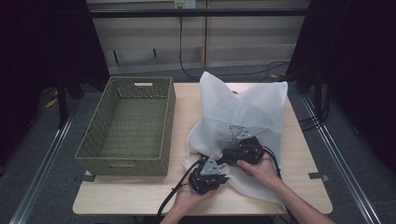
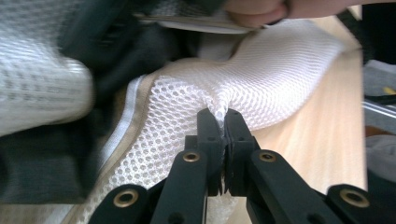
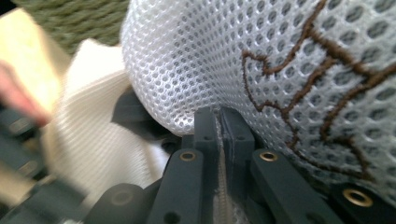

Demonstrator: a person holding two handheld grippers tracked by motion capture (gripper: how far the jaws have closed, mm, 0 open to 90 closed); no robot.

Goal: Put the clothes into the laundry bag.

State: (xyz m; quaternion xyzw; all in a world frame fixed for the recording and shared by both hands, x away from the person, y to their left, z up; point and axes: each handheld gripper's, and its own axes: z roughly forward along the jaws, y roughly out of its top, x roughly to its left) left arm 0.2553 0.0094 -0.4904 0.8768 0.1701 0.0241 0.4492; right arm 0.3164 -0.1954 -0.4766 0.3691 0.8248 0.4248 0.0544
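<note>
I have both tongs clamped on the white mesh laundry bag [image 1: 238, 112] at lower centre: left tongs [image 2: 223, 122] pinch its near edge, right tongs [image 3: 218, 117] grip beside them. The bag's length runs away, toward the upper right of the desk [image 1: 140, 193].

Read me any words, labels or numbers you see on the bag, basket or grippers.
Nothing can be read.
Mesh bag: brown stitching, cut off and too close to make out as letters.
Basket: no label visible.
Wall fitting at the top: too small to read.
</note>
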